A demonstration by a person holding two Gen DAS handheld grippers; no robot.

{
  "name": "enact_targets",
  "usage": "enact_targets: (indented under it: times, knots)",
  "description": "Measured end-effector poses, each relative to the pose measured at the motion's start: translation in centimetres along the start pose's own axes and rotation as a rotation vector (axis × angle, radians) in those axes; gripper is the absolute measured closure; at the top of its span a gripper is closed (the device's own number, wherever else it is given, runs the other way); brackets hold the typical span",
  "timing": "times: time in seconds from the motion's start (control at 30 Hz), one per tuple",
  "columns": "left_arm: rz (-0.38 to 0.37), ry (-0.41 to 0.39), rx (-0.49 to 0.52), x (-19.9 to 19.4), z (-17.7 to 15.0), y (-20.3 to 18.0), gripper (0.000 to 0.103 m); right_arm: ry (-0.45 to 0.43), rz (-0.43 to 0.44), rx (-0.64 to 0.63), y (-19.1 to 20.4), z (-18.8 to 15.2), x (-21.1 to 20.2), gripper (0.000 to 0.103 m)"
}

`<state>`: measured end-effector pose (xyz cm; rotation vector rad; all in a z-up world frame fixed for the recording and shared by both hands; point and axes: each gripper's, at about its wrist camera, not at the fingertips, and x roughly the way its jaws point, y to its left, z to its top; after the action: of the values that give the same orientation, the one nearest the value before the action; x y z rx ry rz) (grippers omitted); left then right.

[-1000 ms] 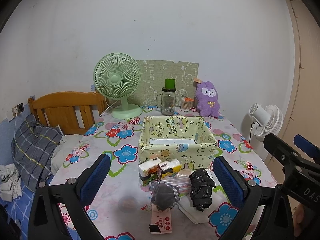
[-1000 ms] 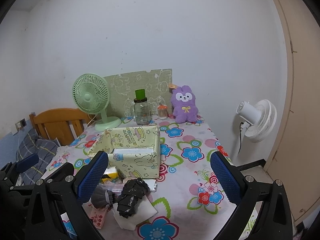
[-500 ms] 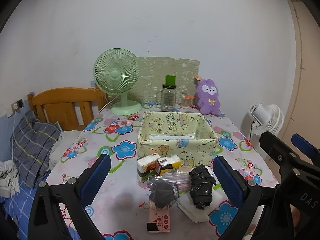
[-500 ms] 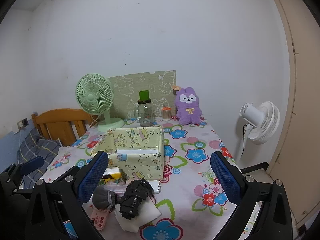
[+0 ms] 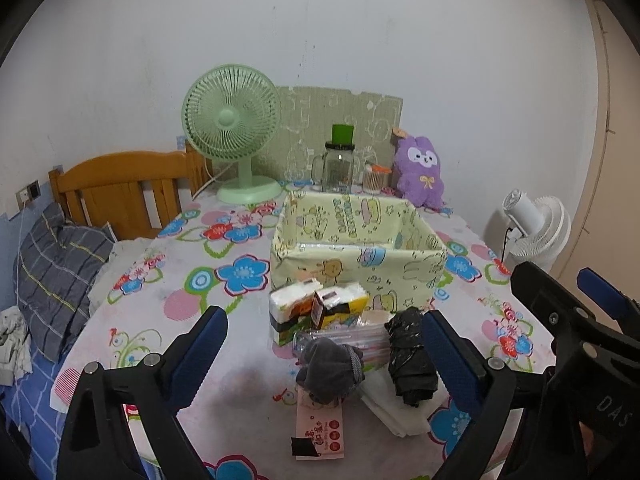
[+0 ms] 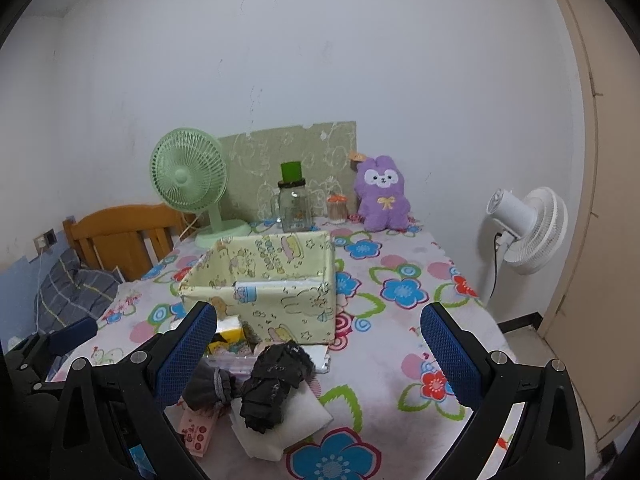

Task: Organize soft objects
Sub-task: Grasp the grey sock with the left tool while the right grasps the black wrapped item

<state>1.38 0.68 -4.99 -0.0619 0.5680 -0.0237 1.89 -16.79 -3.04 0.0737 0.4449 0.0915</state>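
Note:
A yellow fabric bin (image 5: 356,248) with cartoon print stands mid-table; it also shows in the right wrist view (image 6: 272,284). In front of it lie a grey rolled sock (image 5: 330,368), a crumpled black bag (image 5: 410,356), white tissue packs (image 5: 312,308), a clear plastic packet (image 5: 348,338) and a white cloth (image 5: 396,412). A purple plush rabbit (image 5: 418,172) sits at the back. My left gripper (image 5: 324,356) is open and empty, hovering just before the sock. My right gripper (image 6: 320,360) is open and empty, to the right of the pile; its body shows in the left wrist view (image 5: 576,328).
A green desk fan (image 5: 236,132), a glass jar with green lid (image 5: 340,164) and a small toothpick jar (image 5: 376,178) stand at the back. A pink paper slip (image 5: 320,428) lies near the front edge. A wooden bed frame (image 5: 120,188) is left, a white floor fan (image 5: 536,228) right.
Both grippers have risen and drawn slightly closer to the table, so the pile sits lower in view. Nothing on the table has moved.

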Motion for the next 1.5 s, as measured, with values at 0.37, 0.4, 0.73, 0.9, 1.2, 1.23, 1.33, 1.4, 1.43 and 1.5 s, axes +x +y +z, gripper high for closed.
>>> enact_targets:
  times: [0.37, 0.4, 0.73, 0.9, 1.2, 1.23, 1.33, 1.4, 1.43, 1.5]
  knots:
    - [0.006, 0.102, -0.016, 3.9, -1.4, 1.2, 0.010, 0.074, 0.000, -0.034, 1.4, -1.6, 3.2, 0.000]
    - [0.006, 0.113, -0.016, 4.2, -1.6, 1.2, 0.011, 0.080, 0.000, -0.035, 1.4, -1.7, 3.4, 0.000]
    - [-0.016, 0.191, -0.018, 7.0, -2.8, 0.8, 0.012, 0.169, 0.034, -0.063, 2.5, -3.0, 6.5, 0.010]
    - [-0.023, 0.227, -0.015, 8.2, -3.1, 0.5, 0.017, 0.204, 0.046, -0.065, 2.8, -3.5, 7.9, 0.013]
    - [-0.022, 0.272, 0.001, 9.9, -3.8, 0.2, 0.028, 0.294, 0.065, -0.048, 2.8, -4.5, 10.3, 0.026]
    - [-0.023, 0.277, 0.001, 10.0, -3.9, 0.2, 0.029, 0.302, 0.064, -0.046, 2.8, -4.6, 10.5, 0.028]
    - [-0.025, 0.291, -0.001, 10.5, -4.1, 0.3, 0.035, 0.331, 0.068, -0.034, 2.8, -5.0, 11.3, 0.034]
    - [-0.024, 0.298, -0.001, 10.7, -4.1, 0.4, 0.041, 0.344, 0.072, -0.026, 2.8, -5.1, 11.6, 0.041]
    - [-0.022, 0.301, 0.000, 10.8, -4.2, 0.4, 0.043, 0.354, 0.077, -0.021, 2.8, -5.3, 11.9, 0.043]
    - [-0.024, 0.310, 0.001, 11.0, -4.2, 0.4, 0.049, 0.381, 0.086, -0.010, 2.7, -5.5, 12.4, 0.049]
